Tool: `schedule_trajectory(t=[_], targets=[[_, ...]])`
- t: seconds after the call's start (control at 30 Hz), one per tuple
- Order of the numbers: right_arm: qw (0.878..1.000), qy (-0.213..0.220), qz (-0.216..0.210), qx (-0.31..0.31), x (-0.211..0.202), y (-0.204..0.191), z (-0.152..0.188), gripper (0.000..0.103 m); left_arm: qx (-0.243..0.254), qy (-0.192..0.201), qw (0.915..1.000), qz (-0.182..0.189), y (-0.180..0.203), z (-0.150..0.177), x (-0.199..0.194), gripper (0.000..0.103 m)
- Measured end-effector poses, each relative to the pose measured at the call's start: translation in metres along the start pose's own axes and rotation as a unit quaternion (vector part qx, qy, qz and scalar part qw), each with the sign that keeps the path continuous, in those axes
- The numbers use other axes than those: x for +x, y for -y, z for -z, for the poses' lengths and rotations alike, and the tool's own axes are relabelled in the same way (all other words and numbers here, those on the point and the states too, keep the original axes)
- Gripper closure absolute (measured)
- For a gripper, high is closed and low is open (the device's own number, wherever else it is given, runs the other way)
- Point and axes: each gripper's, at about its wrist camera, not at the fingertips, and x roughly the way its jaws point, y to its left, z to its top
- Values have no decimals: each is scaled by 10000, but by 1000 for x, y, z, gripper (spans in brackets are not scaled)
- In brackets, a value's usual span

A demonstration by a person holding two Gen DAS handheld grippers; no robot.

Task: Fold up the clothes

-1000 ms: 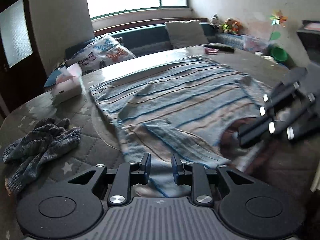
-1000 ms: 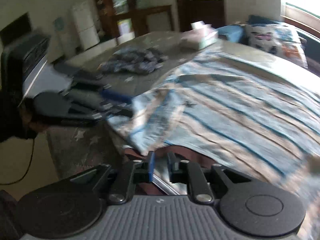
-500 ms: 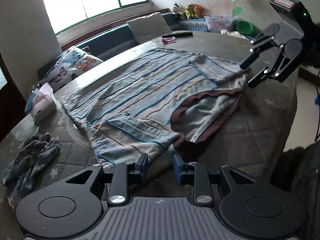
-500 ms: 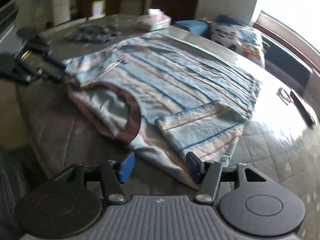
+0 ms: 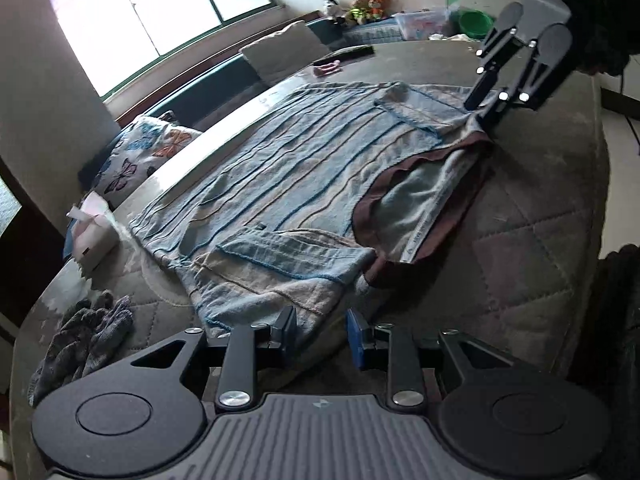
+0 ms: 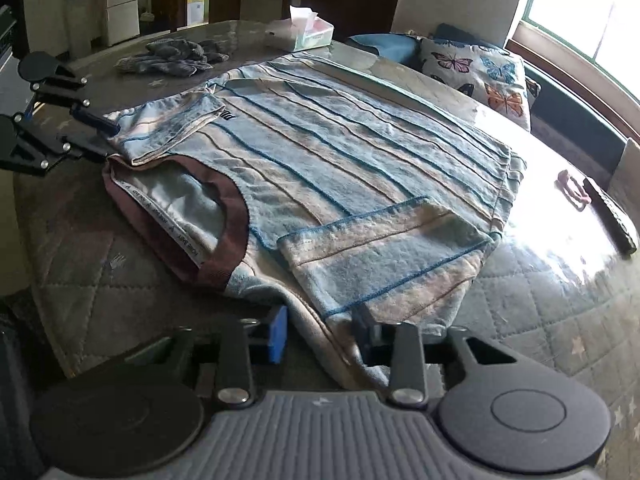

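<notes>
Shirt (image 6: 340,152) — one, tongs (image 5: 321,336) — two, parted

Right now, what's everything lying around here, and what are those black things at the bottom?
Striped shirt: one, blue and beige, brown collar, flat on the table, both sleeves folded in.
Table: one, grey quilted cover.
Gloves: one grey heap, far edge.
Tissue box: one, white, beside the gloves.
Butterfly pillow: one, on the bench.
Remote: one, black.
Pink item: one, beside the remote.
Left tongs: open, at one shoulder.
Right tongs: open, at the other.
</notes>
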Motion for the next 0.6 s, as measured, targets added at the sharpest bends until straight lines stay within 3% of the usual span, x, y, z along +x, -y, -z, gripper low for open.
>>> schedule_trajectory(t=[0.1, 0.37, 0.43, 0.5, 0.6], targets=[[10000, -5, 16, 52, 0, 0, -1, 87, 65, 61, 9998, 163, -1, 1, -3, 72], [9998, 73, 82, 154, -1, -2, -5, 96, 85, 102, 9994, 334, -4, -1, 7, 71], [9996, 153, 124, 213, -3, -2, -6, 97, -45, 110, 9992, 383, -8, -2, 10, 77], [9991, 271, 166, 284, -7, -3, -7, 98, -248, 104, 9988, 415, -12, -3, 12, 93], [9982, 441, 248, 309, -17, -7, -7, 98, -516, 171, 9979, 360, -16, -4, 8, 98]])
